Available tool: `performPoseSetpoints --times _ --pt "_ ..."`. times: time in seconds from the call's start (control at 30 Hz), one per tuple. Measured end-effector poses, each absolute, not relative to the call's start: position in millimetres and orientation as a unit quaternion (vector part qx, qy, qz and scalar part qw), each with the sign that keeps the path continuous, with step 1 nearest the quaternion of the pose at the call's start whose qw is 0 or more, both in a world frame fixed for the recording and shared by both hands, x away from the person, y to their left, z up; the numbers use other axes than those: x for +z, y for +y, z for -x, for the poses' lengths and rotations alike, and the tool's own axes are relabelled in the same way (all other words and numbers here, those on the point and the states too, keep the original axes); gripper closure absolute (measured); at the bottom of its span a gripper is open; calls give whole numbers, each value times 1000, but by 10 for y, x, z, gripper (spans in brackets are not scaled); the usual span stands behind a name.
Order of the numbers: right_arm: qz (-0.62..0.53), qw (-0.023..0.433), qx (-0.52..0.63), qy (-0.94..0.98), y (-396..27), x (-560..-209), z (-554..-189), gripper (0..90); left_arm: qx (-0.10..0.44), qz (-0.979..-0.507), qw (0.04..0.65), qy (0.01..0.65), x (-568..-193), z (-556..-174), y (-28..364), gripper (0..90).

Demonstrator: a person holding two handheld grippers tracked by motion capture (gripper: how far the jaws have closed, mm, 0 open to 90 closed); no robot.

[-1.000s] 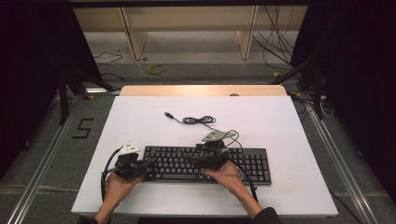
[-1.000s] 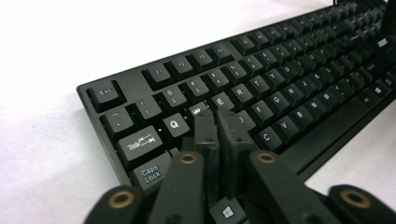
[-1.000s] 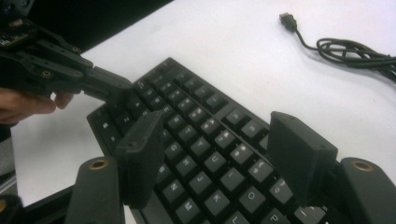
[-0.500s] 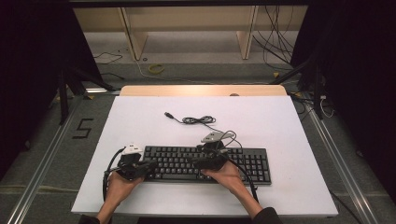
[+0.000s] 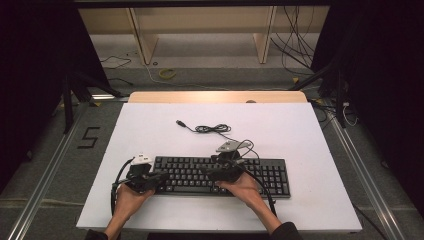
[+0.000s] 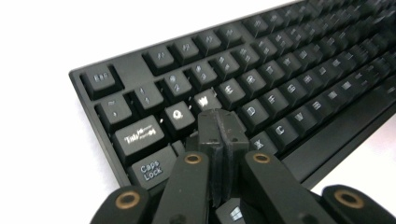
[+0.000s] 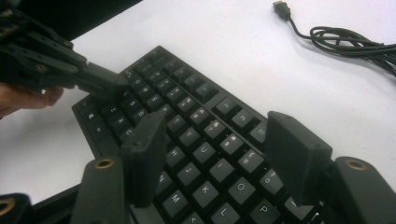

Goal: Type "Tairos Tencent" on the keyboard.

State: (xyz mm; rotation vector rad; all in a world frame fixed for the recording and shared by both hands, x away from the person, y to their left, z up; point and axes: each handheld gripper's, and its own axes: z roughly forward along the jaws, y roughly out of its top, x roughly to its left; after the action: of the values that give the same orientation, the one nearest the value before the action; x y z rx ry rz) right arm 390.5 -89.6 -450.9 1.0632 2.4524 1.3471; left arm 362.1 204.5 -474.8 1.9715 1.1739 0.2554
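A black keyboard (image 5: 260, 175) lies near the table's front edge, its cable (image 5: 212, 129) coiled behind it and ending in a USB plug (image 5: 180, 122). My left gripper (image 5: 161, 178) is at the keyboard's left end. In the left gripper view its jaws (image 6: 219, 125) are shut with nothing between them, the tips just below the Q and W keys of the keyboard (image 6: 289, 70). My right gripper (image 5: 226, 167) hovers over the middle of the keyboard (image 7: 187, 102), open (image 7: 219, 144), with one pad (image 7: 147, 149) on each side of the letter keys. The left gripper (image 7: 100, 79) shows beyond it.
The white table top (image 5: 150, 130) stretches wide behind the keyboard, with a wooden strip (image 5: 215, 97) along its far edge. The coiled cable (image 7: 350, 44) lies on the white surface behind the keyboard. Metal rails and dark floor flank the table.
My left gripper has slid right and slightly nearer, onto the keyboard's left end. The right gripper has barely shifted.
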Motion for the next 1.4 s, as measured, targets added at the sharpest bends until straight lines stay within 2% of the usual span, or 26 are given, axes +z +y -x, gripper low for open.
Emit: performPoseSetpoints --times 0.13,0.17,0.2,0.4,0.5,0.67,0.9,1.4 --pt "-354 76 447 818 -896 -4515 -3917 462 102 -769 425 467 -4699 -3601 2078 865" --pt "-354 76 447 818 -896 -4515 -3917 462 102 -769 425 467 -4699 -3601 2078 844" --pt "-353 75 444 820 -890 -4526 -3920 520 100 -767 429 467 -4698 -3599 2080 820" --pt "-350 78 436 825 -864 -4546 -3921 683 85 -762 451 456 -4680 -3574 2066 676" --pt "-350 78 433 827 -860 -4556 -3927 725 84 -761 454 456 -4673 -3560 2049 584" --pt "-347 73 426 832 -843 -4579 -3932 819 80 -756 469 449 -4654 -3528 2038 494" --pt "-346 70 417 838 -819 -4613 -3938 897 76 -752 486 439 -4633 -3475 2018 423" --pt "-350 62 405 843 -789 -4665 -3949 900 77 -749 493 436 -4620 -3445 2029 349"
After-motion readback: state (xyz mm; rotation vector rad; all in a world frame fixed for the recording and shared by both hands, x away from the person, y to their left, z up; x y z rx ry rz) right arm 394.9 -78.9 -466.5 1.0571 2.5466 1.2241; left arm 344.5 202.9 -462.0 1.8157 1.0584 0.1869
